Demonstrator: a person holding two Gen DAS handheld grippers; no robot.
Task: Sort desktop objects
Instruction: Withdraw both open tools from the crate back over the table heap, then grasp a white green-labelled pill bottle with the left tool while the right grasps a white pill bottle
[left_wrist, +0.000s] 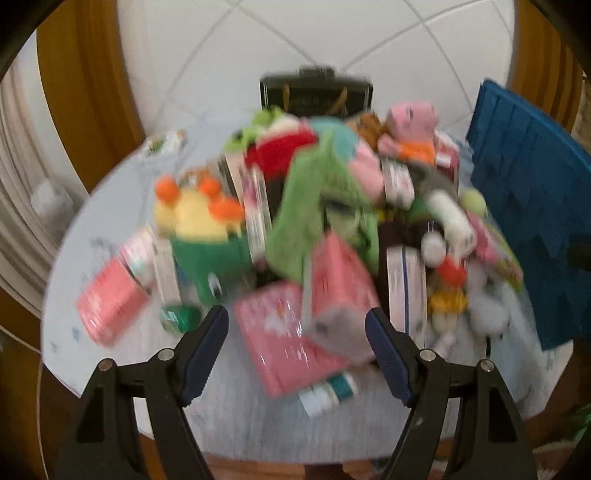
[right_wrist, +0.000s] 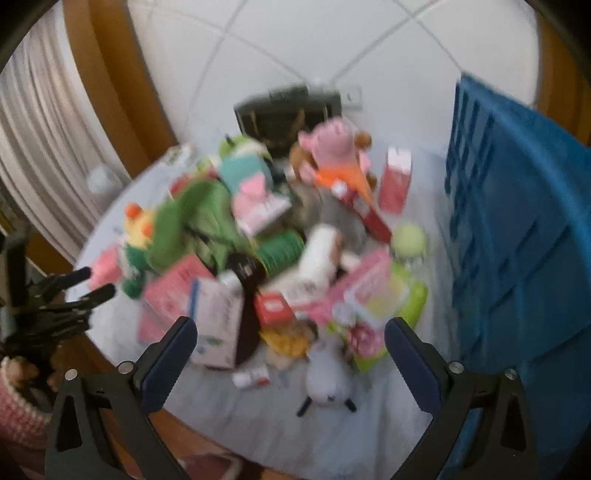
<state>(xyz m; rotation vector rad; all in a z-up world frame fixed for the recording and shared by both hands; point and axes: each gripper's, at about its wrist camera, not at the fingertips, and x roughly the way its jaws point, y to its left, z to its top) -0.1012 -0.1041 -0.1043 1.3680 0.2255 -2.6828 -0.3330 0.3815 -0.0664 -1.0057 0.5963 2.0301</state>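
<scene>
soft plush toys (left_wrist: 321, 192) and glossy boxes (left_wrist: 291, 332) heaped; left claw (left_wrist: 297, 325), right claw (right_wrist: 291, 339) gape empty.

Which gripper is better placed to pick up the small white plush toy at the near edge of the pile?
Probably right: the white plush lies between the open right gripper fingers.

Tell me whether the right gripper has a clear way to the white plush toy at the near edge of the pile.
Probably yes: the right gripper is open, and the white plush toy lies uncovered on the pale table just ahead.
</scene>
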